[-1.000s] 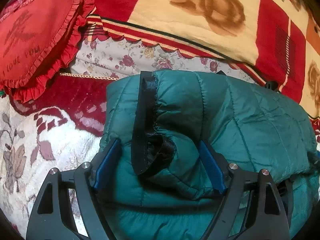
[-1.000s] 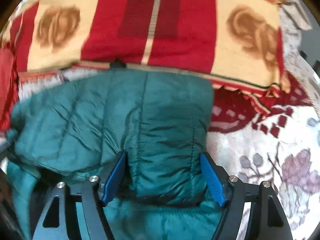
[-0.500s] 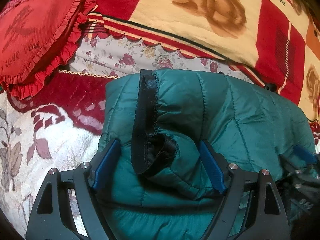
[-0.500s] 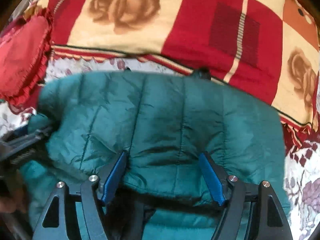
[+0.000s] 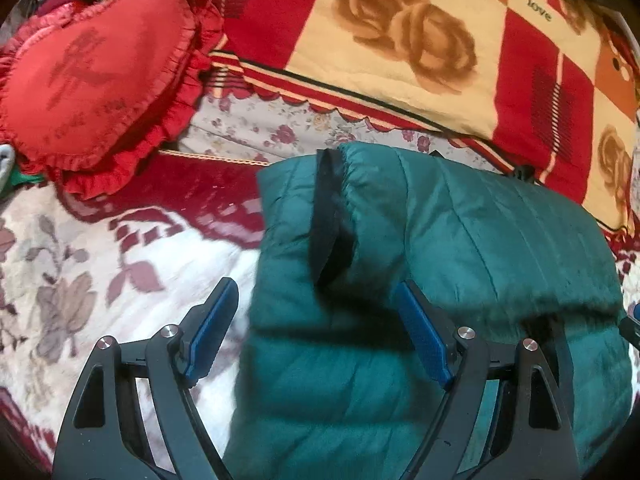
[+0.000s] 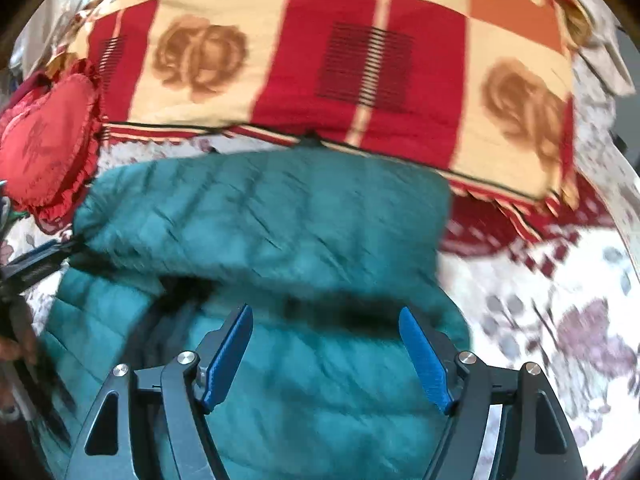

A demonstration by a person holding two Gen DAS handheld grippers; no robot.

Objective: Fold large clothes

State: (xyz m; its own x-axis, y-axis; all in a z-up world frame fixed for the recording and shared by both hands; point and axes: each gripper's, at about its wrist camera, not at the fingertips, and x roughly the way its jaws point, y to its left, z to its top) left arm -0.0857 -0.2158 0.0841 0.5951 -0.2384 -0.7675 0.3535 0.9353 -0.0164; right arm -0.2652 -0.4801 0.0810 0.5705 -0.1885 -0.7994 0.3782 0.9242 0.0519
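1. Blue-padded fingers of the left tool [image 5: 316,336] stand wide apart and hold nothing; its left finger hangs over the bedspread, its right over the jacket [image 5: 460,248].
2. Blue pads of the right tool [image 6: 326,354] are likewise spread wide and empty, poised just above the jacket's near layer, apparently so the fold can settle on its own.
3. Teal quilted jacket lies on the bed, its far part doubled over the near part, leaving a dark crease across the middle. The fold looks loose and puffy, likely to spring back unless pressed.
4. Black trim [image 5: 326,216] runs down the folded edge at the jacket's left side.
5. Floral bedspread [image 5: 100,272] in cream and maroon surrounds the jacket on both sides.
6. Red heart-shaped pillow [image 5: 92,84] with a frill sits far left, apart from the jacket.
7. Farthest, a red and cream blanket [image 5: 400,40] with brown roses lies close behind the jacket, limiting room to fold further away.
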